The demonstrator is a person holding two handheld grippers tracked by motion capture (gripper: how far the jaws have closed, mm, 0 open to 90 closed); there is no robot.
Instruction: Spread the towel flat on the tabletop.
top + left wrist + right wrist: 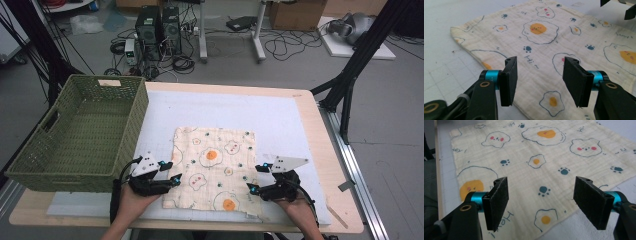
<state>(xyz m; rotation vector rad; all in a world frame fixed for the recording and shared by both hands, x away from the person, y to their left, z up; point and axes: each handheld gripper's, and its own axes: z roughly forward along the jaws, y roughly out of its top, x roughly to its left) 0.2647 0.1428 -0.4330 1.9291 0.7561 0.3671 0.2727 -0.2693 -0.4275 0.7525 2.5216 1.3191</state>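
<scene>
At the table's near edge our left gripper (170,172) and right gripper (256,178) hang with jaws apart, holding nothing. Between them, toward the table's middle, lies the cloth (215,167), flat. We judge it light and limp; pinch its near corners. Beyond, at the far left corner, sits the basket (30,162).
</scene>
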